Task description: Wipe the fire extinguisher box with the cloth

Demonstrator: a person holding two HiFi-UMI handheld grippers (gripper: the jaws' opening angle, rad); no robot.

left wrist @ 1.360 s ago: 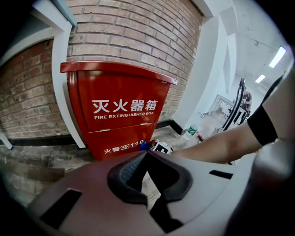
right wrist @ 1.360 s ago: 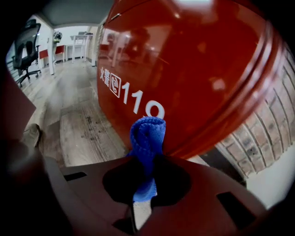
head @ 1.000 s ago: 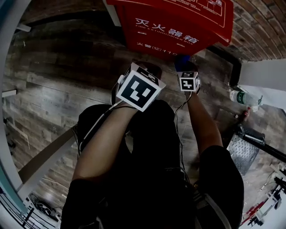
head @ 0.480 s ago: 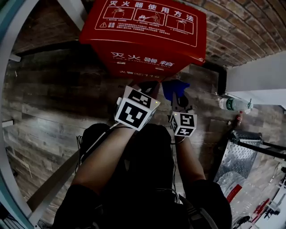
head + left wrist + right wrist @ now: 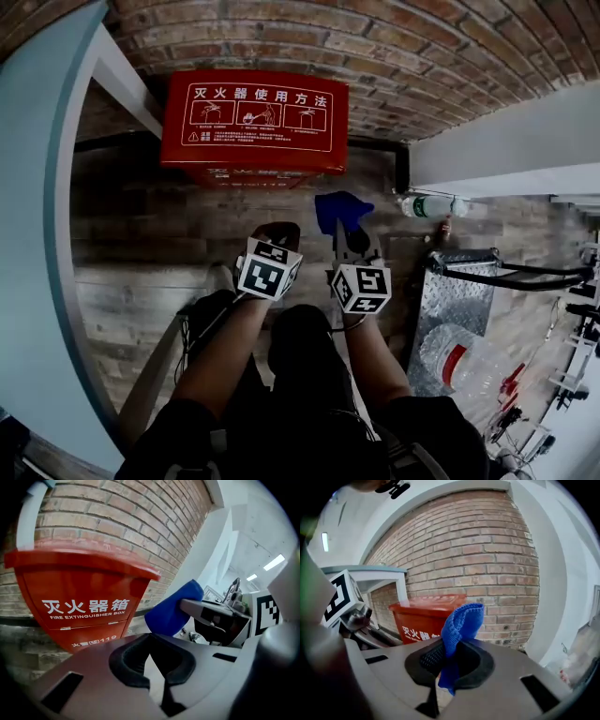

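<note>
The red fire extinguisher box (image 5: 253, 122) stands on the floor against the brick wall, its lid label facing up. My right gripper (image 5: 349, 236) is shut on the blue cloth (image 5: 342, 211), which sticks up out of the jaws a short way in front of the box and to its right. In the right gripper view the cloth (image 5: 459, 630) is pinched in the right gripper (image 5: 447, 667), with the box (image 5: 424, 618) behind. My left gripper (image 5: 277, 234) is beside it, shut and empty. The left gripper (image 5: 157, 667) faces the box front (image 5: 79, 597), not touching it.
A plastic bottle (image 5: 427, 206) lies by the white wall on the right. A metal step (image 5: 450, 309) and a large water jug (image 5: 464, 361) stand at the right. A black pipe (image 5: 401, 169) runs along the wall base. A pale blue frame (image 5: 47, 234) borders the left.
Both grippers have drawn back from the box, which now shows farther off and in full. The cloth has stayed in the right gripper.
</note>
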